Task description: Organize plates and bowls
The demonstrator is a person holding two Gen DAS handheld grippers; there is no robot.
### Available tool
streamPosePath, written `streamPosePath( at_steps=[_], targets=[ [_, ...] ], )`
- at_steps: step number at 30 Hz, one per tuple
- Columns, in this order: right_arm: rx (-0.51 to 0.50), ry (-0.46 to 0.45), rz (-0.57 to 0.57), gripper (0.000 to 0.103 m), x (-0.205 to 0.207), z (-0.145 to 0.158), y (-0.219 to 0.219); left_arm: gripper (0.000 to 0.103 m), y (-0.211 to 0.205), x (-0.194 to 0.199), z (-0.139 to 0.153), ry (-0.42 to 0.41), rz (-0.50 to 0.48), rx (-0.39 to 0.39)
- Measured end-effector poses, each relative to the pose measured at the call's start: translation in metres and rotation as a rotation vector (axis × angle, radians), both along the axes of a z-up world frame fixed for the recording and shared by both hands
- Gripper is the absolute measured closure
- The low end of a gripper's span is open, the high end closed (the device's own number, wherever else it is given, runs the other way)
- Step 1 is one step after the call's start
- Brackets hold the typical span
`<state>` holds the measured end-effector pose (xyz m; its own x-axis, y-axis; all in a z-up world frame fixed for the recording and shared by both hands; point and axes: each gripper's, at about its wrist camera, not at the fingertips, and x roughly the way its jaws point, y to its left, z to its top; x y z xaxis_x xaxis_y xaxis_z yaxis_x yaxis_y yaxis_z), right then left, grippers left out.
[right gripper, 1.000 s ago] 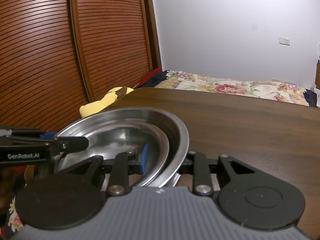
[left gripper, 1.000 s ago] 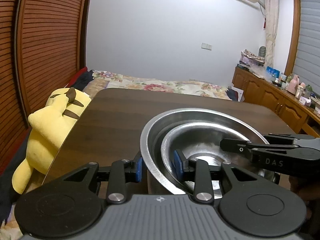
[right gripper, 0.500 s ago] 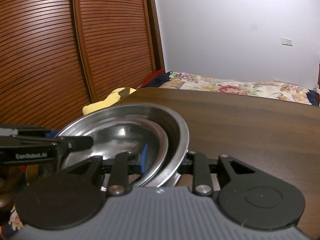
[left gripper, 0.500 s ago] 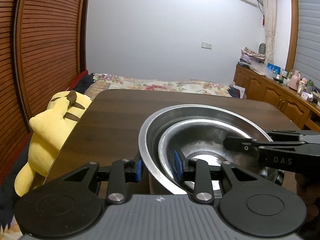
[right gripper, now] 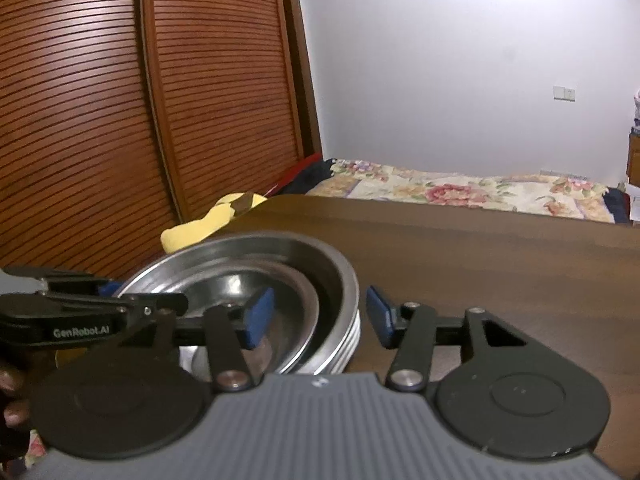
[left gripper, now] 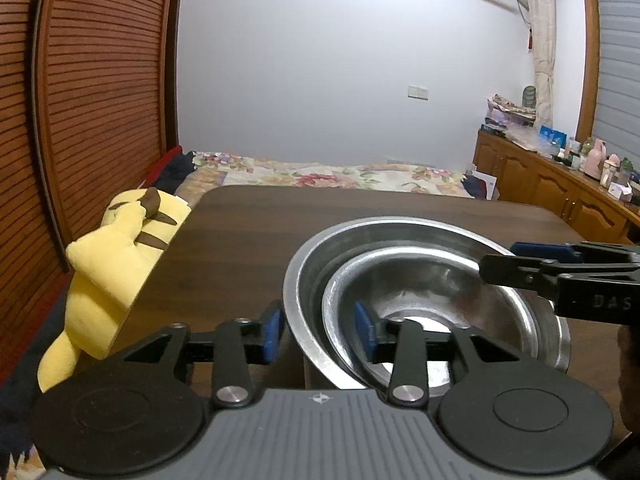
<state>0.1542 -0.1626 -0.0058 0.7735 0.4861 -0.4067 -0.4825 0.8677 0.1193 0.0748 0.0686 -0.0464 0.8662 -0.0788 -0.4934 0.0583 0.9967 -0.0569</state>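
Observation:
A large steel bowl (left gripper: 400, 232) (right gripper: 320, 256) rests on the dark wooden table (left gripper: 260, 232) (right gripper: 480, 260), with a smaller steel bowl (left gripper: 420, 276) (right gripper: 240, 280) nested inside it. Its outer wall shows several stacked rims in the right wrist view. My left gripper (left gripper: 318, 332) (right gripper: 148, 296) straddles the near-left rim. Its jaws are opening, and the blue pads stand clear of the metal. My right gripper (right gripper: 320, 316) (left gripper: 504, 258) straddles the opposite rim. Its jaws are opening too, with a gap on both sides of the rim.
A yellow plush toy (left gripper: 116, 256) (right gripper: 200, 228) lies off the table's left edge. Beyond the table's far edge is a bed (left gripper: 320, 172) with a floral cover. Slatted wooden doors (right gripper: 100, 100) line the left, and cluttered wooden cabinets (left gripper: 560, 200) the right.
Both grippers' pads were pinching the bowl rims and have now spread away from them. The bowls stay where they were.

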Motion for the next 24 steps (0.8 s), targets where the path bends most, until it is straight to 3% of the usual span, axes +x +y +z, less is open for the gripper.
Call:
streamPosePath(
  at_steps=[5,9,12,15,24],
  targets=[
    [0.0,-0.026,-0.022,0.038,-0.009,0.008,-0.007,0.035,-0.003,-0.005,0.013,-0.03,0.0,0.012],
    [-0.001,-0.064,-0.054,0.017,-0.017,0.017,-0.015,0.011,-0.01,-0.01,0.025,-0.064,0.0,0.031],
    [-0.005,-0.088,-0.085,0.007,-0.021,0.024,-0.021,0.001,-0.015,-0.014,0.034,-0.1,-0.002,0.04],
    [-0.01,-0.107,-0.125,0.0,-0.026,0.03,-0.025,0.0,-0.021,-0.019,0.044,-0.125,-0.006,0.045],
    [-0.064,-0.127,-0.236,0.0,-0.044,0.039,-0.03,0.0,-0.043,-0.028,0.062,-0.138,0.014,0.102]
  ],
)
